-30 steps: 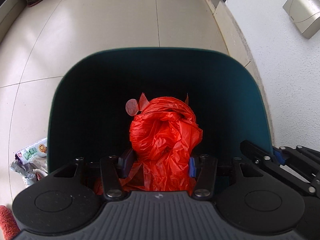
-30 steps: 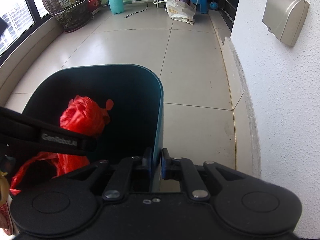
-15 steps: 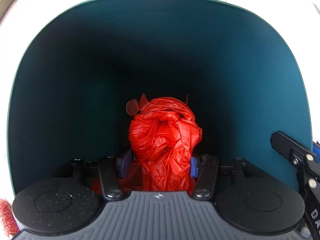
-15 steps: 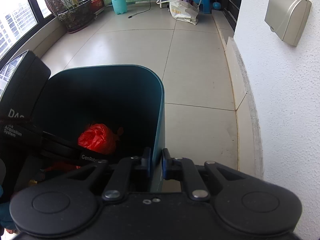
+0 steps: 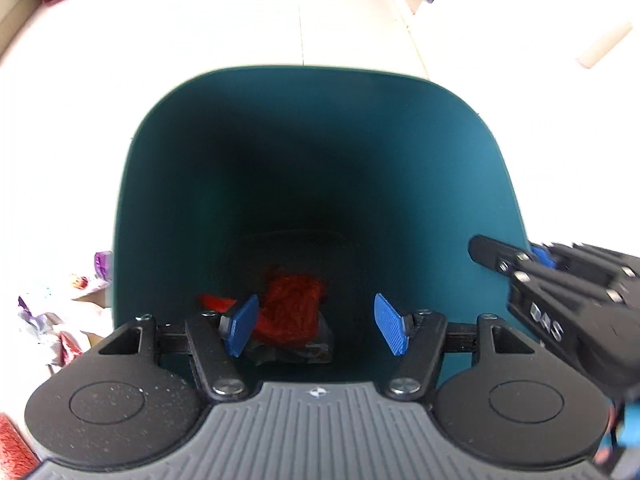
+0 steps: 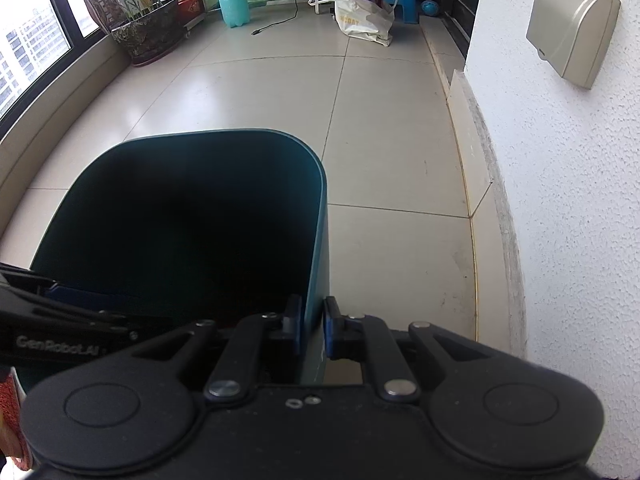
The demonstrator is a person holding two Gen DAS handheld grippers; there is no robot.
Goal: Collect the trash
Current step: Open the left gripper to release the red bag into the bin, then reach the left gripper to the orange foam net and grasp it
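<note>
A dark teal trash bin (image 5: 460, 168) stands on the tiled floor. At its bottom lies a crumpled red plastic bag (image 5: 294, 310) on some clear wrapping. My left gripper (image 5: 316, 328) hangs over the bin's mouth with its blue pads (image 5: 390, 330) wide apart; the jaws are opening and hold nothing, the bag far below them. My right gripper (image 6: 312, 330) is shut on the bin's right wall (image 6: 318, 240), one pad inside and one outside. The bin's inside is black in the right wrist view, so the bag is hidden there.
Loose wrappers (image 5: 60, 312) lie on the floor left of the bin. A white wall (image 6: 560, 200) with a beige box (image 6: 572, 28) runs along the right. A planter (image 6: 146, 34), a teal spray bottle (image 6: 234, 2) and a white bag (image 6: 364, 16) stand at the far end.
The left gripper's jaws have spread and let go of the red bag, which has dropped to the bin's bottom. The left gripper dipped into the bin, then drew back. The right gripper has stayed put.
</note>
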